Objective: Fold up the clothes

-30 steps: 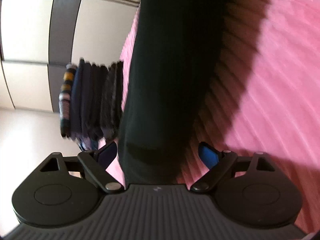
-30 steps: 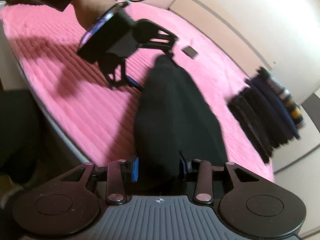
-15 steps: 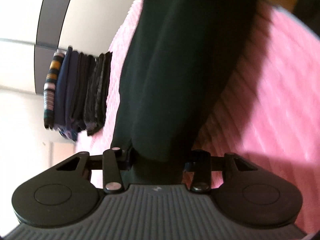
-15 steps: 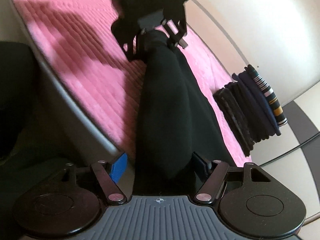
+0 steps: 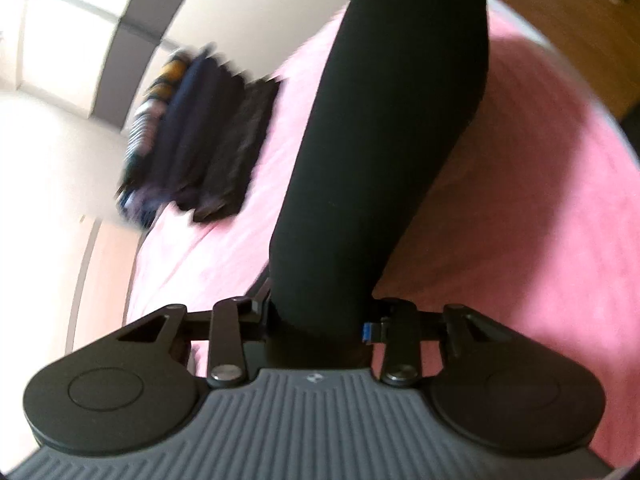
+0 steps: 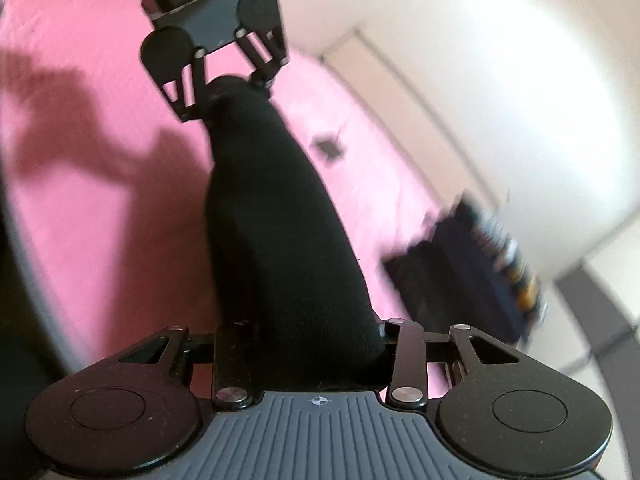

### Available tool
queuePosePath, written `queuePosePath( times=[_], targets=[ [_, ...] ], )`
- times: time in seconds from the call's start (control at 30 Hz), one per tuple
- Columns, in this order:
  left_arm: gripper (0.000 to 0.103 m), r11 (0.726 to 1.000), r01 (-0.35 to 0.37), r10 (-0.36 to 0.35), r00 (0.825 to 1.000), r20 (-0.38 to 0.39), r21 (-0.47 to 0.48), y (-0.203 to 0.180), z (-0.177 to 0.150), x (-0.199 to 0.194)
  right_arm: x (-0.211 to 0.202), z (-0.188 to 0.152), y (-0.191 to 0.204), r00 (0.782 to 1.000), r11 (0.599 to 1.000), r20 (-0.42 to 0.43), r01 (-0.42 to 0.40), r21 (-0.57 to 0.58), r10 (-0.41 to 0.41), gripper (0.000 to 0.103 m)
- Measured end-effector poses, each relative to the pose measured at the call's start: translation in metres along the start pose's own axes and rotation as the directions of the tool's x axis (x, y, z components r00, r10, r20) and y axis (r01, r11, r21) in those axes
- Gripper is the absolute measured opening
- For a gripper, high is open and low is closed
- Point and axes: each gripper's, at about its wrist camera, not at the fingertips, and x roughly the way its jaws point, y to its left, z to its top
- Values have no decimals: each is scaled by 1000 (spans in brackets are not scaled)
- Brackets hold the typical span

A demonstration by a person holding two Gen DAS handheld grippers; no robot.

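Note:
A long black garment (image 5: 392, 128) is stretched in the air between both grippers above a pink bed cover (image 5: 540, 208). My left gripper (image 5: 320, 320) is shut on one end of it, the cloth bunched between its jaws. In the right wrist view the same black garment (image 6: 276, 232) runs from my right gripper (image 6: 316, 340), shut on its near end, up to the left gripper (image 6: 228, 88) at the far end. The fingertips of both are hidden by cloth.
A stack of folded dark clothes (image 5: 200, 136) with a striped piece lies near the bed's edge, also the stack of folded clothes (image 6: 472, 264) right of the garment. A small dark object (image 6: 330, 148) lies on the pink cover (image 6: 100, 208). Pale wardrobe doors (image 5: 80, 20) stand behind.
Both grippers have closed on the garment's ends: the left was open one second ago, the right open half a second ago. The garment now hangs taut between them, and both views have swung.

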Motion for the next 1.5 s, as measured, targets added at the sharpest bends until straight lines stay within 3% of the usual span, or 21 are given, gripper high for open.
queuePosePath(
  times=[0.13, 0.23, 0.3, 0.43, 0.53, 0.63, 0.7, 0.73, 0.8, 0.83, 0.87, 0.93, 1.0, 1.07, 1.2, 1.27, 1.33, 1.5],
  targets=[
    [33, 988, -145, 141, 985, -96, -44, 46, -22, -41, 20, 43, -33, 987, 998, 160, 10, -64, 0, 38],
    [34, 967, -249, 236, 951, -198, -45, 43, -33, -93, 35, 75, -58, 961, 994, 277, 24, -111, 7, 38],
    [34, 952, -305, 283, 921, -268, -43, 31, -40, -128, 36, 81, -42, 946, 989, 317, -12, -145, 58, 39],
    [38, 955, -275, 214, 899, -382, -111, -66, -52, -164, 34, 63, 30, 928, 967, 306, -159, -199, 215, 38],
    [45, 953, -136, 11, 908, -418, -271, -140, -69, -161, 33, 32, 91, 919, 926, 206, -281, -251, 335, 39],
    [54, 942, -181, 44, 902, -430, -284, -194, -70, -168, 19, 5, 128, 934, 911, 136, -280, -303, 332, 43],
    [54, 914, -212, 49, 904, -425, -345, -202, -69, -183, 7, -5, 132, 939, 922, 111, -290, -257, 327, 55],
    [54, 895, -224, 45, 906, -421, -387, -203, -70, -192, 2, -10, 130, 940, 929, 100, -298, -220, 325, 59],
    [54, 827, -234, 9, 915, -404, -511, -193, -79, -211, -8, -21, 122, 945, 943, 77, -307, -128, 318, 75],
    [54, 787, -240, -7, 917, -398, -568, -187, -84, -221, -11, -27, 117, 950, 950, 60, -301, -85, 307, 75],
    [54, 741, -250, -21, 919, -393, -623, -181, -93, -231, -12, -34, 110, 955, 956, 42, -291, -39, 293, 75],
    [54, 623, -266, -32, 931, -363, -736, -165, -112, -252, -15, -49, 92, 966, 962, 4, -258, 87, 259, 75],
    [53, 505, -286, -13, 941, -338, -814, -146, -129, -269, -16, -60, 68, 973, 943, -13, -220, 248, 231, 75],
    [53, 412, -289, 11, 950, -313, -864, -124, -144, -274, -12, -64, 42, 976, 874, 9, -199, 444, 218, 75],
    [59, 249, -218, 5, 975, -223, -944, -79, -167, -251, -2, -60, 5, 948, 608, 178, -307, 732, 265, 75],
    [61, 213, -169, -16, 984, -176, -962, -60, -172, -225, 15, -50, -4, 925, 515, 249, -369, 774, 288, 75],
    [62, 181, -125, -35, 990, -133, -975, -43, -177, -198, 40, -36, -11, 903, 477, 289, -416, 774, 318, 75],
    [63, 177, -111, -101, 986, -131, -978, -28, -207, -147, 117, -11, -16, 869, 417, 315, -466, 780, 382, 75]
  ],
)
